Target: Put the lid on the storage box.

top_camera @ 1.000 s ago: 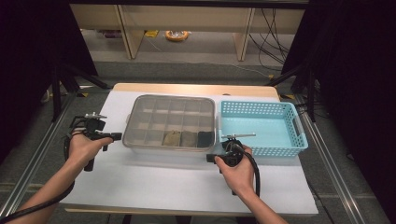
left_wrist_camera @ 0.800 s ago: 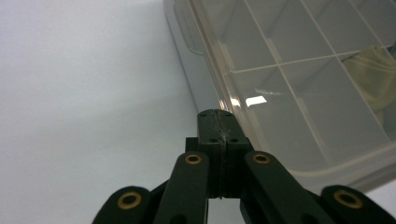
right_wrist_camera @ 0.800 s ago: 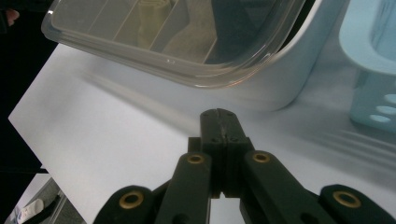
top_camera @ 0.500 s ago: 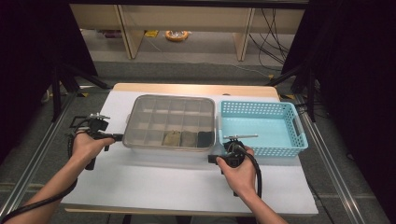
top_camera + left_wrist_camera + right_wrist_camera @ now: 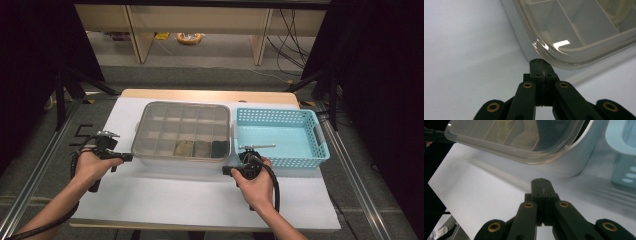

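At the centre of the high view a clear lidded compartment box (image 5: 182, 131) sits on the white worktop (image 5: 190, 195), with a turquoise basket (image 5: 280, 136) just to its right. Left gripper (image 5: 127, 157) points at the box's lower-left corner, jaws pressed together on nothing. Right gripper (image 5: 226, 170) sits at the box's lower-right corner, jaws likewise closed and empty.

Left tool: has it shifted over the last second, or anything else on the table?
The left tool edged slightly toward the box, its tip now at the near-left corner; nothing taken hold of. The right tool, box and basket stayed put, both tools shut.
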A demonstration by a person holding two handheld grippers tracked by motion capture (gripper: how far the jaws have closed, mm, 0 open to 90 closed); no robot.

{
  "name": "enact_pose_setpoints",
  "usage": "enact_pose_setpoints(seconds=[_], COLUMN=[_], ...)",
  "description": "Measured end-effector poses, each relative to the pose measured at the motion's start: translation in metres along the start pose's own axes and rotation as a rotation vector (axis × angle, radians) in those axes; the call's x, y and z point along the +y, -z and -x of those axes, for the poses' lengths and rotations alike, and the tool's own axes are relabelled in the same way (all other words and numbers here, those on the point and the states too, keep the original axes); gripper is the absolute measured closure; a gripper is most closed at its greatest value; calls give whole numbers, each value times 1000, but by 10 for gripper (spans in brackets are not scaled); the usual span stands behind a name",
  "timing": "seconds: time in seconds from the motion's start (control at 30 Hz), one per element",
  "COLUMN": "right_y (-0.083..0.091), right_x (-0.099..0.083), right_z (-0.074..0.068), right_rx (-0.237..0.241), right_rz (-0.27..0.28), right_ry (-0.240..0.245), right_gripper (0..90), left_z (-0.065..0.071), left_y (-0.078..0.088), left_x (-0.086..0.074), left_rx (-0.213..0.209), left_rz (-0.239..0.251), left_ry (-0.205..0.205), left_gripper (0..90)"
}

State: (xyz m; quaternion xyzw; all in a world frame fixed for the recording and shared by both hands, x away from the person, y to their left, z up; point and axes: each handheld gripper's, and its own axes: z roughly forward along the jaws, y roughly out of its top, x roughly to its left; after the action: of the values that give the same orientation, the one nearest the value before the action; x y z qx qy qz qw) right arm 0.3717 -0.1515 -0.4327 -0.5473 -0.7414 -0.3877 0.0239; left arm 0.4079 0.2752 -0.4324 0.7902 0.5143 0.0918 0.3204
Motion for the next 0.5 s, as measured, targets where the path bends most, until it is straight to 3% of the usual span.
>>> enact_pose_setpoints(seconds=[0.13,0.27,0.3,0.43,0.47,0.5], right_y=[0,0,2,3,5,5], right_x=[1,0,0,3,3,4], right_z=[0,0,-2,5,2,3], right_rx=[-7,-8,10,-8,2,4], right_rz=[2,15,-16,10,5,7], right_ry=[5,4,-35,-2,-35,-35], right_gripper=[900,900,900,900,900,900], left_z=[5,6,7,11,12,14], left_y=[3,3,1,1,2,0], left_x=[5,8,8,9,11,11], left_rx=[9,18,17,20,11,8], left_rz=[-7,-47,-30,-39,-65,-51], left_ry=[-23,-54,-47,-66,-78,-77], left_gripper=[893,892,892,891,891,891])
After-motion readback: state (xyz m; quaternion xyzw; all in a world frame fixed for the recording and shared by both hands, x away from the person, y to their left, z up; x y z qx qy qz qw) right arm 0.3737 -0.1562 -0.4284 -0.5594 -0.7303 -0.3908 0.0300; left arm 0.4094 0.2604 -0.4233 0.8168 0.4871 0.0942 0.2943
